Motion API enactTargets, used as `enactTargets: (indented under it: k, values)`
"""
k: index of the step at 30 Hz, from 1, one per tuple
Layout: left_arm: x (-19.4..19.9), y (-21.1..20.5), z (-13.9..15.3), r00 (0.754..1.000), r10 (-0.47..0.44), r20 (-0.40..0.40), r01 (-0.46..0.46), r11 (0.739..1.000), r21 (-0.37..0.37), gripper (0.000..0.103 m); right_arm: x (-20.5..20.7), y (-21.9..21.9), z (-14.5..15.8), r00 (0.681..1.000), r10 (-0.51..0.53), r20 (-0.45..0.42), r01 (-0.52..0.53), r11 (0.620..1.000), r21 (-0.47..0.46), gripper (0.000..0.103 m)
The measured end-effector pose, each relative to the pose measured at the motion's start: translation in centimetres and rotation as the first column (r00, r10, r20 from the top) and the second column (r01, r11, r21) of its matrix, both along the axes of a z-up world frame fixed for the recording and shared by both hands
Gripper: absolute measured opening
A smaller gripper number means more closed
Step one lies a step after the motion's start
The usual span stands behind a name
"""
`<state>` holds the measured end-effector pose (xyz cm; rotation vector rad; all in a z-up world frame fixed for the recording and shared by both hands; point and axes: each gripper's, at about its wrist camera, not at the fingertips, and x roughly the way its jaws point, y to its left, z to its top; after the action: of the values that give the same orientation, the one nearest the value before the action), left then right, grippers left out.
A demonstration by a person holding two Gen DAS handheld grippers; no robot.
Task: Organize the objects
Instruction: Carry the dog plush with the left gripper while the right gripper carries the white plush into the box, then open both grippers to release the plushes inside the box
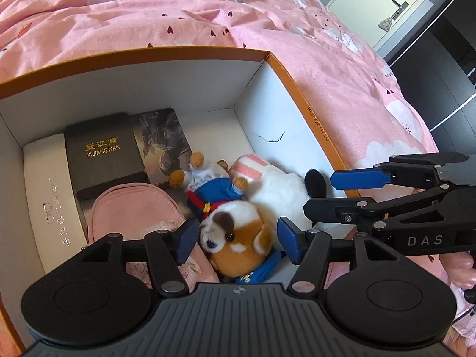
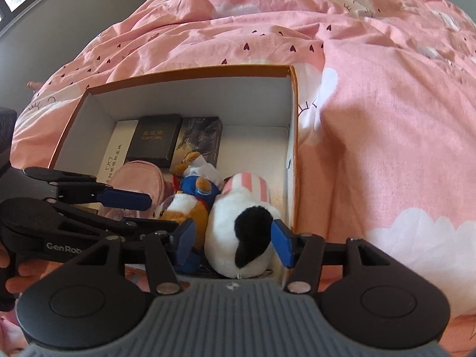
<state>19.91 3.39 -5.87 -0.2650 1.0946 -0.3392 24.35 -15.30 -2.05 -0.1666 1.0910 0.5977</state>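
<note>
While both plush toys lie in the box, my grippers hang just above them with jaws apart.

My left gripper (image 1: 235,242) straddles the brown-and-white plush dog (image 1: 238,238), its head between my pads with no pad pressing that I can see; my right gripper (image 2: 233,242) brackets the white plush with the black ear (image 2: 244,238) the same way. Both toys lie side by side, long axes running away from me toward the far wall of the orange-rimmed box (image 1: 297,80) on the bed (image 1: 178,23). The dark case (image 1: 104,154), white case (image 1: 50,196), pink pouch (image 1: 131,214) and picture box (image 1: 162,139) fill the left part. The toys' near ends are hidden under my gripper bodies, so I cannot tell whether they touch the near wall.
</note>
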Motion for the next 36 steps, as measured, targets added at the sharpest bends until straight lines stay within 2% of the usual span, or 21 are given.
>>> enactTargets:
  k: [2,4,7,10,15,21,25,33,36]
  values:
    - [0.1,0.0,0.4,1.000,-0.009,0.010,0.009,1.000,-0.005,0.057,0.1,0.1,0.3,0.999,0.038,0.013,-0.038,0.999,-0.016,0.055]
    - [0.3,-0.2,0.5,1.000,-0.015,0.018,0.015,1.000,-0.004,0.050,0.1,0.4,0.4,0.996,0.085,0.025,-0.084,0.996,-0.031,0.042]
    - [0.6,-0.8,0.2,1.000,-0.021,0.005,0.021,1.000,0.003,0.046,0.2,1.3,0.4,0.988,0.145,0.055,-0.140,0.987,-0.084,0.035]
    - [1.0,-1.2,-0.8,0.999,-0.014,-0.030,0.015,0.999,0.035,0.037,0.3,2.0,-0.2,0.981,0.187,0.057,-0.179,0.975,-0.131,0.025]
    - [0.9,-1.5,-2.1,0.999,0.001,-0.054,0.001,0.999,0.049,0.034,0.5,2.6,-1.6,0.977,0.208,0.039,-0.194,0.956,-0.220,0.015]
    - [0.8,-1.9,-2.4,0.999,0.008,-0.051,-0.005,0.998,0.070,0.034,0.2,2.8,-2.3,0.975,0.218,0.037,-0.202,0.946,-0.253,0.015]
    - [0.5,-2.0,-2.1,0.999,0.039,-0.031,-0.037,0.996,0.080,0.035,-0.1,2.8,-2.2,0.975,0.215,0.052,-0.197,0.950,-0.241,0.017]
    - [-2.6,-2.5,1.2,0.986,0.116,0.123,-0.128,0.987,0.099,0.041,-2.7,1.2,0.0,0.976,0.153,0.157,-0.132,0.981,-0.140,0.019]
    - [-4.0,-2.6,2.8,0.977,0.126,0.175,-0.144,0.985,0.098,0.042,-4.2,0.4,1.3,0.965,0.116,0.236,-0.092,0.989,-0.112,0.019]
